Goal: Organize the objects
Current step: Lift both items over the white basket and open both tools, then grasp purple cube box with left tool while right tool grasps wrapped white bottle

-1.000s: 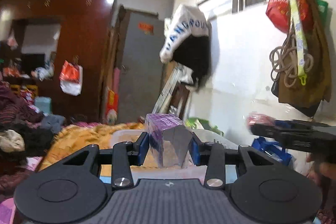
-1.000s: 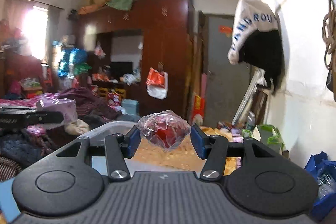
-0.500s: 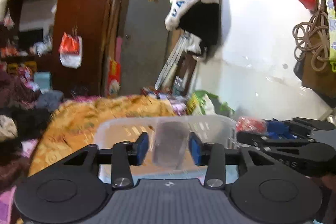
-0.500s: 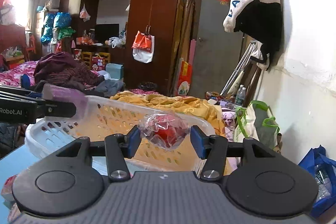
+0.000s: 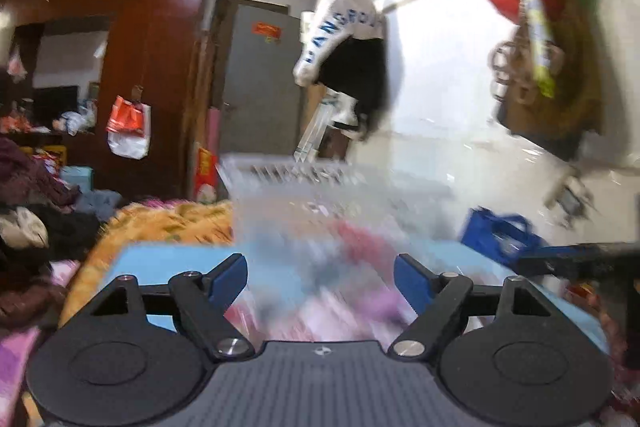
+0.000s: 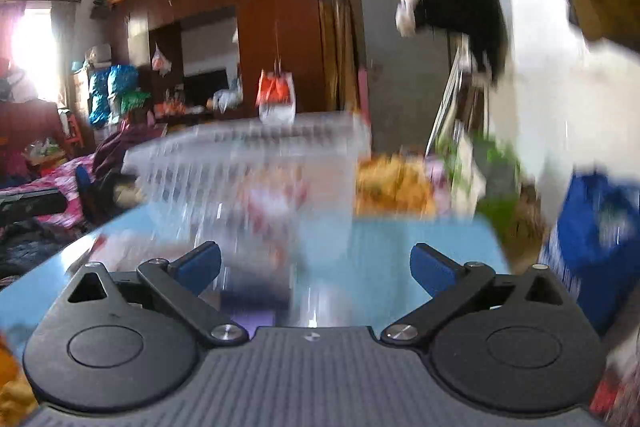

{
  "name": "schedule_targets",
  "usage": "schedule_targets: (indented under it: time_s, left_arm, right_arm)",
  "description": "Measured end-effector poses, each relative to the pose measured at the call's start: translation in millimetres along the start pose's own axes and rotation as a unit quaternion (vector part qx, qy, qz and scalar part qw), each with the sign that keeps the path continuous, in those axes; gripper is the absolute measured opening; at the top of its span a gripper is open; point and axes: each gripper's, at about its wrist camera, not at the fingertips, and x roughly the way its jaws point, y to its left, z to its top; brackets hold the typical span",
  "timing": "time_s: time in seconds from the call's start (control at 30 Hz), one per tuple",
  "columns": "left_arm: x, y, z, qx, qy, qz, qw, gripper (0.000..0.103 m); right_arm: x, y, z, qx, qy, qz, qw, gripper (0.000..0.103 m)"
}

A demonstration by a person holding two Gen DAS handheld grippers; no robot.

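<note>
A: Objects status? Start near the grippers.

B: Left gripper (image 5: 320,277): jaws spread wide, just been opening, nothing pinched between them. Right gripper (image 6: 316,267): same, jaws have just been opening and stand wide, nothing clamped.

A: Where's the stuff then?

B: Heavy blur. Dark purple item (image 6: 256,297) lies on the blue table (image 6: 400,247) just ahead of the right jaws. In the left view, pink and red smears (image 5: 352,239) sit beyond the jaws; can't tell what they are.

A: Basket?

B: White slotted basket (image 6: 240,163) on the table's far side, something red-and-white (image 6: 276,199) blurred at it; can't tell if inside.

A: Behind?

B: Orange blanket (image 5: 176,223), then brown wardrobe (image 5: 160,47).
</note>
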Motion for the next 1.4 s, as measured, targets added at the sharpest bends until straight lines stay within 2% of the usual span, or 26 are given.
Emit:
schedule_targets:
  time_s: [0.07, 0.13, 0.2, 0.27, 0.33, 0.5, 0.93, 1.0, 1.07, 1.13, 1.23, 1.4]
  left_arm:
    - [-7.1, -2.7, -19.1, -0.012, 0.015, -0.026, 0.9995, 0.084]
    - [-8.7, -7.1, -30.4, -0.011, 0.026, -0.042, 0.9987, 0.084]
    - [-3.1, -11.7, -31.9, 0.011, 0.033, -0.031, 0.9989, 0.084]
    - [-4.5, -11.5, -36.3, 0.016, 0.035, -0.019, 0.9991, 0.084]
    - [-3.0, -9.0, -38.6, 0.009, 0.044, -0.033, 0.9984, 0.084]
    - [-6.1, -14.8, -42.4, 0.014, 0.044, -0.049, 0.9977, 0.085]
    - [7.2, -28.7, -55.3, 0.018, 0.063, -0.066, 0.9957, 0.088]
    - [8.7, -29.6, -56.9, 0.016, 0.067, -0.069, 0.9953, 0.084]
    - [9.5, -31.8, -59.1, 0.019, 0.067, -0.068, 0.9952, 0.064]
    - [10.2, -34.9, -59.1, 0.028, 0.066, -0.061, 0.9956, 0.051]
    - [7.8, -34.8, -60.1, 0.038, 0.05, -0.042, 0.9972, 0.05]
    - [6.3, -35.4, -59.4, 0.048, 0.044, -0.035, 0.9973, 0.05]
  right_arm:
    - [1.5, -5.3, -5.1, 0.015, 0.014, -0.004, 1.0, 0.102]
    - [13.0, -9.0, 2.6, 0.014, 0.028, -0.014, 0.999, 0.095]
    - [24.4, -12.1, 6.9, 0.019, 0.042, -0.011, 0.999, 0.082]
    - [32.5, -13.3, 5.1, 0.025, 0.05, -0.009, 0.998, 0.078]
    - [33.2, -17.0, 1.9, 0.037, 0.049, -0.003, 0.998, 0.078]
    - [26.7, -20.5, -6.3, 0.054, 0.039, 0.0, 0.998, 0.068]
    - [27.3, -18.0, -8.5, 0.046, 0.04, 0.006, 0.998, 0.068]
    - [26.8, -16.5, -8.7, 0.041, 0.039, 0.006, 0.998, 0.068]
    - [26.4, -16.4, -8.8, 0.041, 0.038, 0.005, 0.998, 0.068]
    - [26.1, -16.2, -8.6, 0.044, 0.038, 0.006, 0.998, 0.067]
    - [25.7, -16.4, -8.5, 0.045, 0.037, 0.007, 0.998, 0.067]
    - [24.5, -15.0, -8.2, 0.042, 0.04, 0.01, 0.998, 0.068]
